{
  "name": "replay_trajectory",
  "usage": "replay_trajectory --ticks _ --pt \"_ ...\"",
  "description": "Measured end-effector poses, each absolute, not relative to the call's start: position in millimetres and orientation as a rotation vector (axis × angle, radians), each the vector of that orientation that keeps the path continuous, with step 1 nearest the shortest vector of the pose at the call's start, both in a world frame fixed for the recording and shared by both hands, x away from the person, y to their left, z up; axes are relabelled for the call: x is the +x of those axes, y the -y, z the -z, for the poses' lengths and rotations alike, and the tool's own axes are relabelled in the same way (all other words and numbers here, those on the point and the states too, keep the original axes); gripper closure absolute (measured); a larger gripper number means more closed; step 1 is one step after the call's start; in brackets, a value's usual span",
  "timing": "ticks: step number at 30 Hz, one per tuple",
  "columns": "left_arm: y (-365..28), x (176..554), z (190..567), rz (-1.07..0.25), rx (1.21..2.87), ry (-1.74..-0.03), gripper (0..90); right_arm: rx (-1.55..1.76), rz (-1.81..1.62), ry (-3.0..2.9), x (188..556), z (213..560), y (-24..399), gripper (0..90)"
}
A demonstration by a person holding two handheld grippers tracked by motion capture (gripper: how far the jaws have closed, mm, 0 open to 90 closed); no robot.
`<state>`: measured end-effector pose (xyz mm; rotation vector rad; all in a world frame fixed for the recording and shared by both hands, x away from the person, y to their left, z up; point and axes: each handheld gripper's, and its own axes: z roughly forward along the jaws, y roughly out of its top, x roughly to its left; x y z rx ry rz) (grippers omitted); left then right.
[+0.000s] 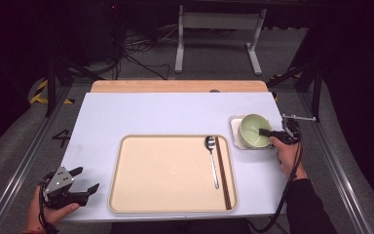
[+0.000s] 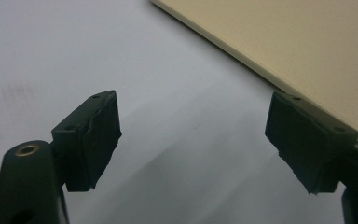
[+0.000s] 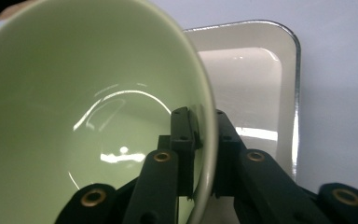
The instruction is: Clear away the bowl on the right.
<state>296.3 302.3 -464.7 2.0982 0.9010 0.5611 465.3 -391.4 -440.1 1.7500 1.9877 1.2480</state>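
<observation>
Right gripper view has my right gripper point(image 3: 200, 154) clamped on the rim of the green bowl point(image 3: 98, 107) (one jaw inside, one outside), which sits in the white dish point(image 3: 261, 70). My left gripper point(image 1: 80, 181) gapes wide, holding nothing, beside the tray point(image 1: 170, 173).

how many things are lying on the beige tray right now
2: a spoon and dark chopsticks, side by side near the right edge of the beige tray.

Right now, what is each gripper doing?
Left gripper: open, empty, beside the tray.
Right gripper: shut on the green bowl rim.
</observation>
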Motion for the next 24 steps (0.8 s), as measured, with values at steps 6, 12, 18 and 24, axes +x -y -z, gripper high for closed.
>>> replay_trajectory --ticks 6,12,18,24 --pt "-302.7 294.6 464.9 -0.568 2.095 -0.903 19.1 1.743 -1.287 -1.960 463.6 439.3 394.1 84.2" --pt "-301.8 293.6 462.1 -0.590 2.085 -0.898 19.4 1.717 -1.271 -1.916 459.7 434.7 396.5 83.7" --pt "-300.5 292.9 462.8 -0.592 2.086 -0.902 19.4 1.698 -1.270 -1.883 457.7 430.8 399.3 83.5" --pt "-301.3 292.4 462.1 -0.595 2.078 -0.900 19.4 1.676 -1.281 -1.851 453.6 425.4 400.0 83.4"
